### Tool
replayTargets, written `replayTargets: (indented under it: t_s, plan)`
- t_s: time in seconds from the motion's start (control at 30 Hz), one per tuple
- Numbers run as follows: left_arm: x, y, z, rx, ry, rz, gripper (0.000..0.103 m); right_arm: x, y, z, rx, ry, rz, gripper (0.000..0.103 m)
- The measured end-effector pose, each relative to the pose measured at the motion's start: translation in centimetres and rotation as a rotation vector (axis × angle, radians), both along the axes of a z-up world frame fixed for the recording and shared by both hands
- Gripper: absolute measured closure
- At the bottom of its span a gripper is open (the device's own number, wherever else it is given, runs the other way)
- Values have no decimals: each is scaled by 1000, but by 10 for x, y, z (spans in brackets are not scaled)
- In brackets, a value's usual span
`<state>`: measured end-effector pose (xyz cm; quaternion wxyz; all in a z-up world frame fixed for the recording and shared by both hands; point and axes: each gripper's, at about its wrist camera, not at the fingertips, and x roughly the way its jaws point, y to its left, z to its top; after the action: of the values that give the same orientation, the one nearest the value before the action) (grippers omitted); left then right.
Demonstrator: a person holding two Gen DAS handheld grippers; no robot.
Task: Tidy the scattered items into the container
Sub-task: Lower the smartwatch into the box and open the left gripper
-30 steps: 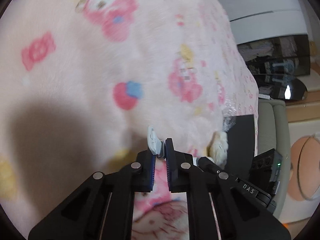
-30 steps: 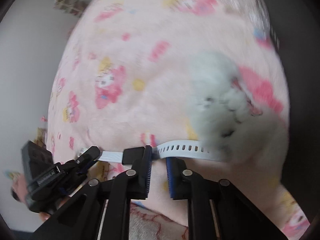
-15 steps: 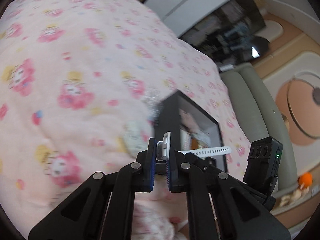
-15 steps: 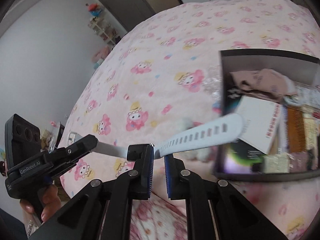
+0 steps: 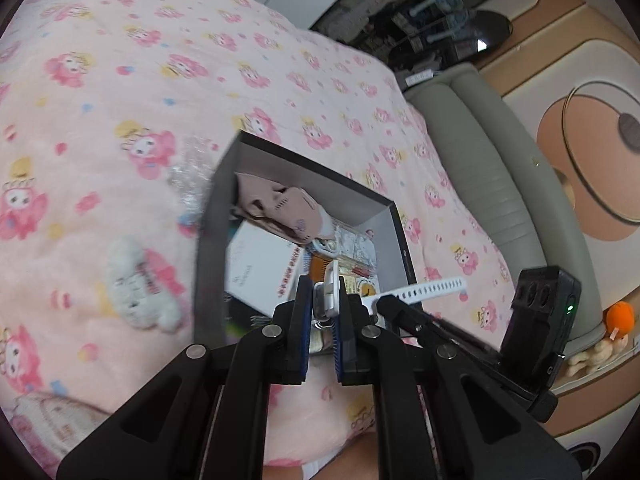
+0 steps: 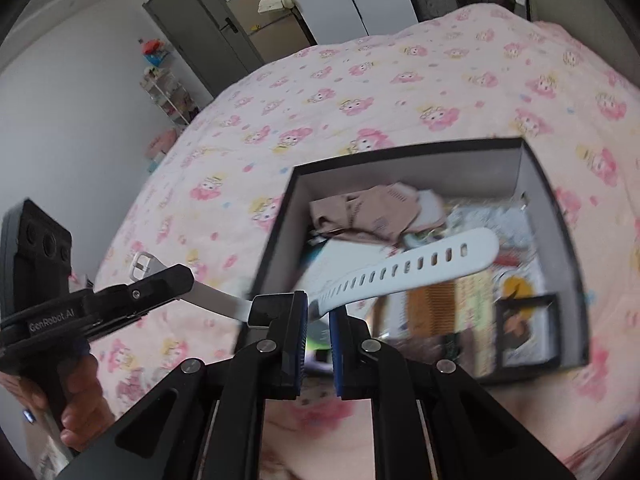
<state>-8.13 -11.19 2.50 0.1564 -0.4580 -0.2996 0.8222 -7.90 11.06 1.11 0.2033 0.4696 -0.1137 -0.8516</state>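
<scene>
The white watch [image 6: 404,270] hangs in the air over the black box [image 6: 560,216], held at both ends. The left gripper [image 5: 323,312] has its jaws clamped on the buckle end of the strap; the right gripper [image 6: 318,320] pinches the watch beside its dark face, the perforated strap reaching out above the box's contents. The box sits on the bed's pink patterned blanket [image 5: 120,80], with a small plush toy [image 5: 136,284] lying just beside its wall.
</scene>
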Motion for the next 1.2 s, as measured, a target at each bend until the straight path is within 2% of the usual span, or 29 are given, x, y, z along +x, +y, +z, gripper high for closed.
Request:
replayTargets:
  t_s: [0.07,0.17,0.4,0.63,0.7,0.77,0.8,0.83,0.87,0.97,1.03,1.13,1.2]
  plan:
    - [-16,14,-7,-35,-34,-2,96,-14,6,-2,43,4,27,94]
    - [-34,30,-23,-44,-82,-24,96,-32,16,-11,91,12,43,94]
    - [-62,70,-65,-137,-186,-61,96,-50,52,-54,17,-79,-8,94]
    - [-76,88,-87,-215,-270,-70,95,-55,63,-56,110,-68,-72,94]
    - [-78,91,-89,-279,-288,-59,95,-59,60,-65,180,-83,-73,93]
    - [-79,89,-91,-317,-308,-45,88,-61,55,-74,233,-86,-64,86]
    - [-80,87,-92,-333,-328,-31,77,-61,53,-77,251,-91,-58,78]
    - [-82,84,-93,-345,-349,-17,68,-61,51,-78,273,-94,-54,74]
    - [-82,81,-91,-349,-360,-7,67,-60,51,-78,291,-90,-57,70]
    - [-76,72,-74,-351,-318,19,65,-57,56,-69,330,-50,-104,63]
    - [-68,68,-64,-363,-279,37,54,-53,61,-59,355,5,-146,57]
    - [-60,68,-56,-402,-234,69,54,-45,62,-43,423,119,-205,56]
    - [-56,70,-56,-401,-217,40,56,-41,64,-36,444,166,-241,56]
